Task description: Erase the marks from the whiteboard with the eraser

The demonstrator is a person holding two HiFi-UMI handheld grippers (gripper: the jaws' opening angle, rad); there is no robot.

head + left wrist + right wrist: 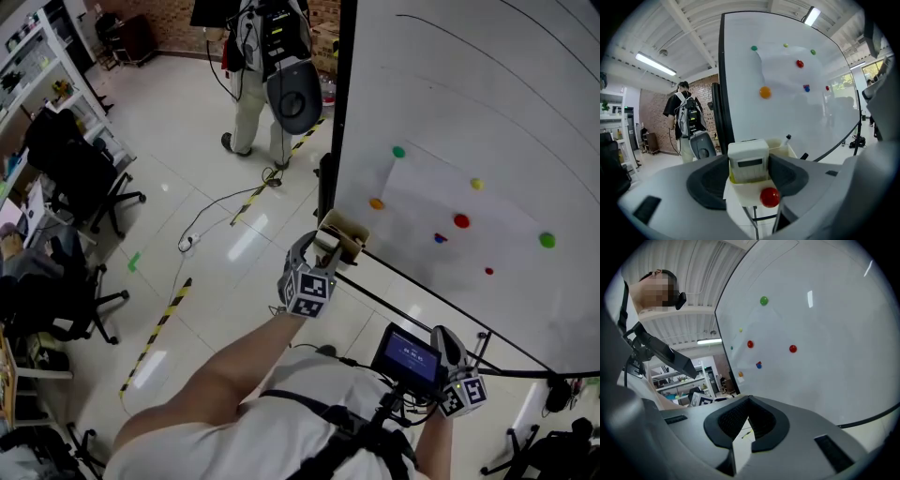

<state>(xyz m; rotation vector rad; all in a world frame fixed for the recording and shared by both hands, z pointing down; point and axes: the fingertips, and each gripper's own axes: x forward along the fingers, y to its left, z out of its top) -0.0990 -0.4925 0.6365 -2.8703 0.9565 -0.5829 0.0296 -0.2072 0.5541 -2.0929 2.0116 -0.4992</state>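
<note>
The whiteboard (487, 122) stands at the right, with several coloured magnets such as a red one (460, 221) and only faint smears around them. A cream tray (349, 228) hangs at its lower left corner. My left gripper (323, 251) reaches into that tray. In the left gripper view the white eraser (748, 161) stands upright in the tray (740, 193) between the wide-open jaws of the left gripper (749, 174). A red magnet (769, 197) sticks to the tray's front. My right gripper (450, 349) hangs low before the board; the right gripper (749, 401) is shut and empty.
A person with a backpack (272, 66) stands on the floor left of the board. Office chairs (80, 173) and desks line the far left. Yellow-black tape (159, 319) and a cable cross the tiles. The board's stand rail (441, 300) runs below it. A marker (786, 139) lies in the tray.
</note>
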